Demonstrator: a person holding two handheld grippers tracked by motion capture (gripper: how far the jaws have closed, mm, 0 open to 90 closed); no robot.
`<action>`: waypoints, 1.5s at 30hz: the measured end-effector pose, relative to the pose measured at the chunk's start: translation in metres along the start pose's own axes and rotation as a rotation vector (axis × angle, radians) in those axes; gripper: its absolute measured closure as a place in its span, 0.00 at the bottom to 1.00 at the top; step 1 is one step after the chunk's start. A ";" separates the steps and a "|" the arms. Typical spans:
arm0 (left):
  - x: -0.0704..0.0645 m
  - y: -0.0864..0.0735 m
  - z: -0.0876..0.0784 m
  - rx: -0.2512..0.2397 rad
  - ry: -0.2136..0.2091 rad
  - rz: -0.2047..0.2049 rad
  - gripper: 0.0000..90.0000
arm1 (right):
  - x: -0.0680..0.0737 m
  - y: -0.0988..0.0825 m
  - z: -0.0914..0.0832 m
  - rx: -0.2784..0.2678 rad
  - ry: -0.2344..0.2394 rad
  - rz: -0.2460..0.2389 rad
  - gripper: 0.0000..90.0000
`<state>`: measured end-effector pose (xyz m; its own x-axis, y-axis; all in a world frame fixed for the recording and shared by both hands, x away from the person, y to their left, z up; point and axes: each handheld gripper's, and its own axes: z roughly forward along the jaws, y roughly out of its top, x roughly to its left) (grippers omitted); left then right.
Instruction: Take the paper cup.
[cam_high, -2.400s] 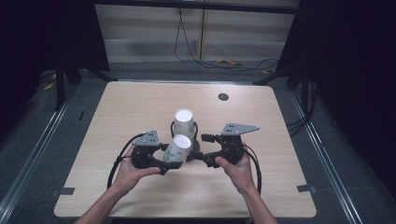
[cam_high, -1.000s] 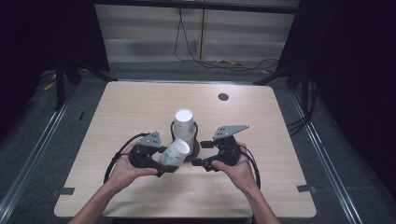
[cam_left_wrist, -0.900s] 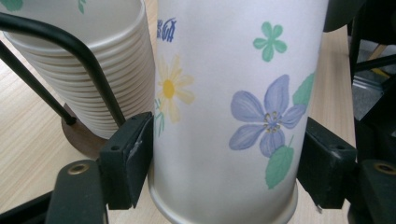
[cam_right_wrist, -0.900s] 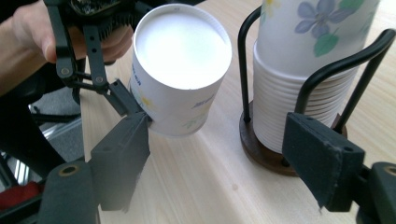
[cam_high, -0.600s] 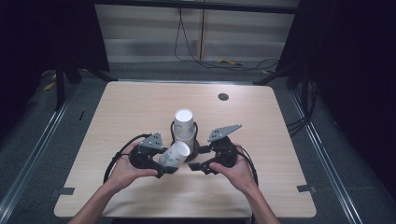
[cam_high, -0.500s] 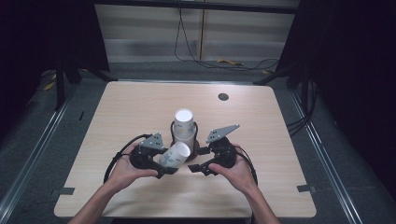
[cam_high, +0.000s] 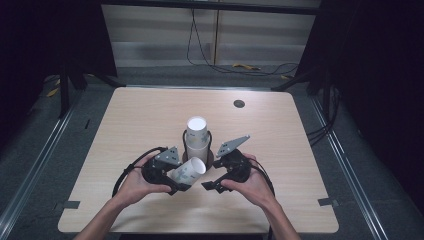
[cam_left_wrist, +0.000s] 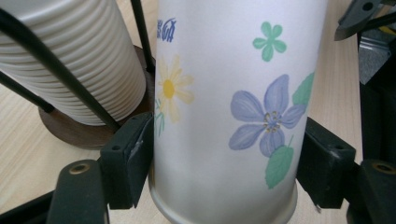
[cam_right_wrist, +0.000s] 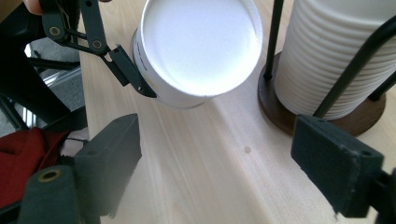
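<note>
Left gripper (cam_left_wrist: 219, 172) around flowered cup (cam_left_wrist: 229, 93)

A flowered paper cup (cam_left_wrist: 229, 107) sits clamped between the hand-held gripper (cam_left_wrist: 224, 172) jaws, beside stacked cups (cam_left_wrist: 70, 60).

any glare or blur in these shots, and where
High view: evenly lit table, dark surroundings, soft overall. Left gripper view: flowered cup sharp, its upper part pale with mild glare. Right gripper view: cup's inside washed out white, near gripper pads blurred, cup stack reasonably sharp.
</note>
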<state>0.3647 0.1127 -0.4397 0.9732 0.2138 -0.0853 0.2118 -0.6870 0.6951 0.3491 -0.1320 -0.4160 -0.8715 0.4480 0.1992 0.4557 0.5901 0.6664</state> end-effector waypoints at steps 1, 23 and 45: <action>-0.001 0.000 0.001 0.017 -0.001 0.010 0.31 | 0.001 0.000 0.001 0.006 0.001 -0.002 0.17; -0.012 0.004 0.016 0.106 -0.002 0.071 0.32 | 0.002 -0.001 0.015 0.189 0.055 -0.006 0.24; -0.026 0.012 0.022 0.141 0.024 0.137 0.32 | 0.003 0.004 0.021 0.230 0.120 0.011 0.30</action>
<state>0.3439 0.0836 -0.4454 0.9917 0.1269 0.0215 0.0896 -0.8009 0.5920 0.3518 -0.1144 -0.4281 -0.8755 0.3801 0.2985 0.4822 0.7289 0.4860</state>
